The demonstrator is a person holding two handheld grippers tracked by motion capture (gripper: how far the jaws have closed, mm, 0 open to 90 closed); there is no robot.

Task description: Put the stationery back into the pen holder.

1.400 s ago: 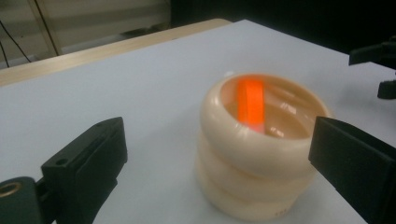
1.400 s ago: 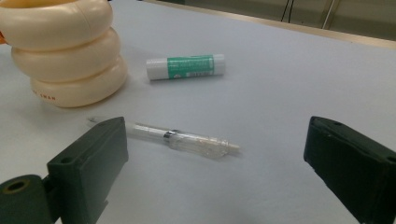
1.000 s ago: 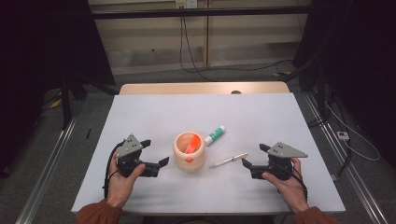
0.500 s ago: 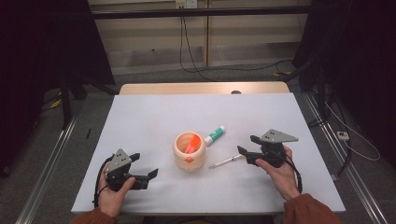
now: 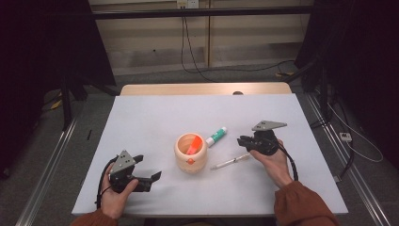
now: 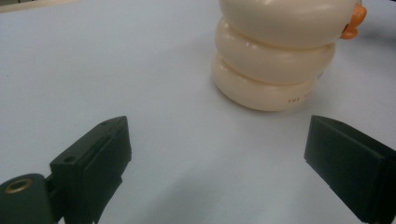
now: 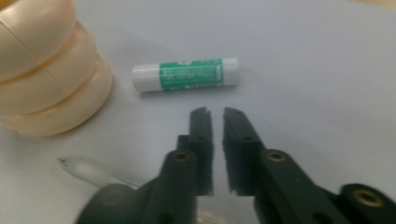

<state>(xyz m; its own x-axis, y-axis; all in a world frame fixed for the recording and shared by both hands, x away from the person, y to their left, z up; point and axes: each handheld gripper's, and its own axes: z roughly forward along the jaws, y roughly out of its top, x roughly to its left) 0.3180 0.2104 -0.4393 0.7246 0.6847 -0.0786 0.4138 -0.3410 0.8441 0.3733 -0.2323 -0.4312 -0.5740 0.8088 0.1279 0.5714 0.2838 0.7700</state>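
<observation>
A cream ringed cup [image 5: 190, 151] holding an orange item stands mid-table. A green-and-white glue stick [image 5: 216, 136] lies just right of it, and a clear pen [image 5: 230, 162] lies nearer the front. My right gripper [image 5: 241, 140] hovers between stick and pen. Its jaws have just been closing and now stand almost together with nothing between them. In the right gripper view the right gripper [image 7: 215, 114] points at the glue stick [image 7: 184, 74], with the pen [image 7: 88, 170] at lower left. My left gripper [image 5: 148, 168] rests open left of the cup [image 6: 280, 51], its jaws wide apart.
The white table [image 5: 155, 117] ends in a wooden strip [image 5: 202, 89] at the far side. Rails [image 5: 47, 165] run along the floor on both sides, and cables [image 5: 197, 56] lie on the floor beyond the table.
My right gripper has moved away from the near edge and leftward toward the glue stick, and its jaws have closed. My left gripper has slid a little toward the near edge.
</observation>
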